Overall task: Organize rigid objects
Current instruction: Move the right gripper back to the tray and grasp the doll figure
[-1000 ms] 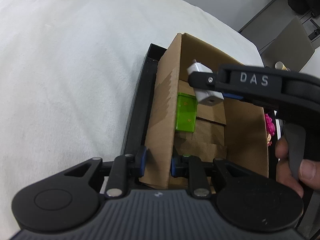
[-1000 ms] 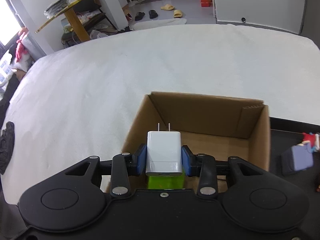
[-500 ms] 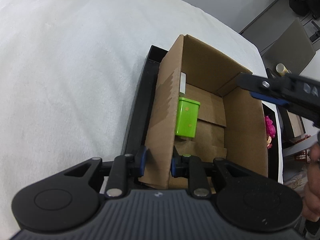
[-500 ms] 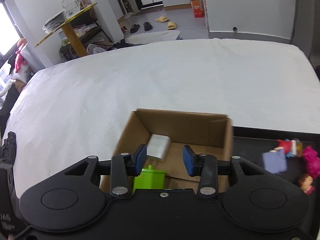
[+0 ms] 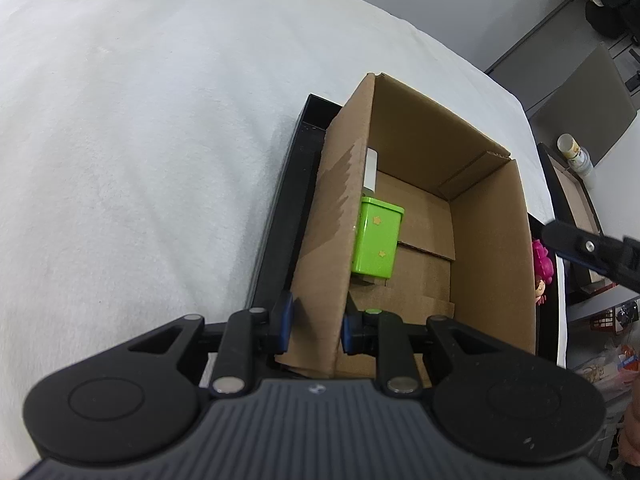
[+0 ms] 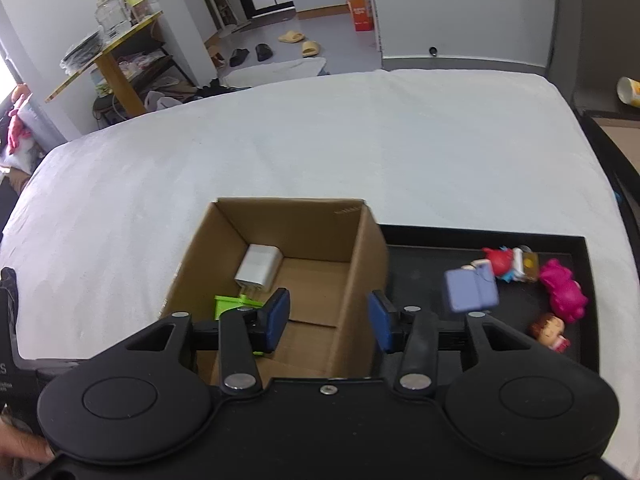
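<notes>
**Charger dropped in box, right gripper clear**

Left gripper (image 5: pixel 314 322) pinching the near wall of the box (image 5: pixel 492 248), one pad outside and one inside, so as to steady the carton on the black tray (image 5: pixel 280 216) while items go in. Wall upright between the pads, no visible buckling.

Right gripper (image 6: pixel 329 322) above the box's near edge, jaws having just been opening, nothing between them now. Fingers (image 6: pixel 276 320) spread with a plain gap, angled down toward the tray side, likely in readiness for another pick.

Charger (image 6: pixel 258 266) lying inside the box, against the left wall near the far corner, prongs toward the camera, just beside the green tin (image 6: pixel 234 304). From the left wrist view, only a white sliver of the charger showing behind the wall, the tin standing upright against that same wall. Both tucked along one side, leaving most of the floor free for more.

Still out on the tray, right of the box: a purple block (image 6: pixel 472 290), a red figure (image 6: pixel 500 260), a pink toy (image 6: pixel 562 290) and a small doll (image 6: pixel 550 330), all well apart from the box. Probably next in line; purple block nearest to the open fingers.

Risk: box tipping or sliding if the left pinch lets go during a drop.
</notes>
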Motion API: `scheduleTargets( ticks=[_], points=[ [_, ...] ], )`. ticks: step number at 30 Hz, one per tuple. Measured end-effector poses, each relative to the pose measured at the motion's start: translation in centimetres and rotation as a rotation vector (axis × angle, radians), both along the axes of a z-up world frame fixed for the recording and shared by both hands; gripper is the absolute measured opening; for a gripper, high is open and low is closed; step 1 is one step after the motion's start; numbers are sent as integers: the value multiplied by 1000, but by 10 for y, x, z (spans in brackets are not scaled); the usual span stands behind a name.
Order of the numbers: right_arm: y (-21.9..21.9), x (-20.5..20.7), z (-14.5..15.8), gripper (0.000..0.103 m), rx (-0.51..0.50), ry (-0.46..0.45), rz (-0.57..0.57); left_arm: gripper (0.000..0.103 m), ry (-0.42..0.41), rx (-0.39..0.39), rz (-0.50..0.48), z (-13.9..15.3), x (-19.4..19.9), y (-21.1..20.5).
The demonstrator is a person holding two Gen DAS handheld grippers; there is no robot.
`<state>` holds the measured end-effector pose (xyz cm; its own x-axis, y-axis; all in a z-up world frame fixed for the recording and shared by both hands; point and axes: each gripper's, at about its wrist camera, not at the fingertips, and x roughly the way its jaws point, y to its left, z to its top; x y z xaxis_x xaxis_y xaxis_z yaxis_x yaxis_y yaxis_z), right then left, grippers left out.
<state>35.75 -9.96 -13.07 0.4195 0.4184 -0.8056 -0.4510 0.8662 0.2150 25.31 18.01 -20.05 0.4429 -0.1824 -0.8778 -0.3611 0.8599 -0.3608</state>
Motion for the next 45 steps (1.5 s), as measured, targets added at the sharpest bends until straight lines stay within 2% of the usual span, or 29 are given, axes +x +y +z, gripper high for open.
scheduleTargets(
  ticks=[4,11,14,18,26,37,39,43,45],
  points=[
    [-11,-1,1,50,-7,-1,-8,22,3,5,9,1,1,-1],
    [-37,1,0,66,14,14,-47,22,8,11,18,1,2,-3],
    [-49,2,-3,69,9,12,-65,22,10,15,19,1,2,-4],
    [-63,3,-8,82,-4,3,-71,21,12,17,20,2,3,-5],
    [-94,7,-23,91,-45,-16,-66,21,13,25,12,2,3,-7],
    [-117,22,-50,89,-133,-36,-20,21,14,26,18,1,4,-8],
    [-119,25,-54,83,-148,-48,-4,21,16,27,20,1,4,-8],
    [-123,32,-64,78,-169,-57,41,21,18,30,16,1,5,-9],
    [-125,39,-71,69,-175,-41,50,21,18,30,17,1,5,-10]
  ],
)
